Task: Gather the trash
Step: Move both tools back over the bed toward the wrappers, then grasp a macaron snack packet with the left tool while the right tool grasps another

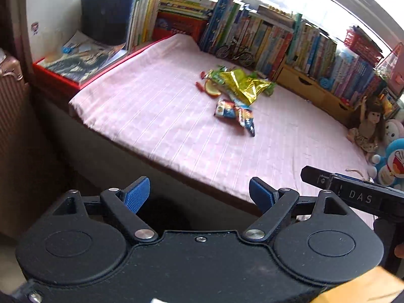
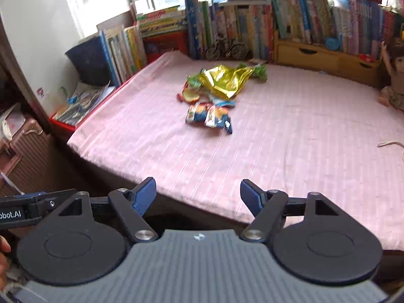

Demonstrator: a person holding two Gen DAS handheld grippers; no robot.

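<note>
Left wrist view: the left tongs [image 1: 199,195] hang wide apart with nothing between their blue pads [image 1: 137,194], held over the near edge of a bed [image 1: 176,136] covered in a pink striped sheet. The trash lies well apart from them, near the middle of the bed toward the far side: a crumpled gold foil wrapper [image 1: 243,84] with green wrappers [image 1: 214,74] at its edge, an orange slice-shaped piece [image 1: 211,89] just beside it, small red bits [image 1: 199,85] to its left, and 2 blue snack packets [image 1: 234,115] lying closer to the camera, touching each other. A long row of books [image 1: 265,38] lines the far edge of the bed, with a small model bicycle [image 1: 234,51] in front of it. A doll [image 1: 366,126] and a blue plush toy [image 1: 394,161] sit at the right end. A dark bin [image 1: 106,15] stands in the left corner beside a magazine [image 1: 83,60] on a red box. The right tongs' body shows at the lower right.

Right wrist view: the right tongs [image 2: 198,197] are likewise spread wide and empty, over the bed's near edge [image 2: 202,164]. The gold foil wrapper [image 2: 224,80] lies toward the far middle of the sheet, the 2 snack packets [image 2: 209,117] just in front of it, and the orange piece [image 2: 190,96] at its left. Books [image 2: 252,17] and wooden drawers [image 2: 315,54] stand behind. The dark bin [image 2: 88,58] is at the left, and a pink suitcase [image 2: 27,141] stands beside the bed.
</note>
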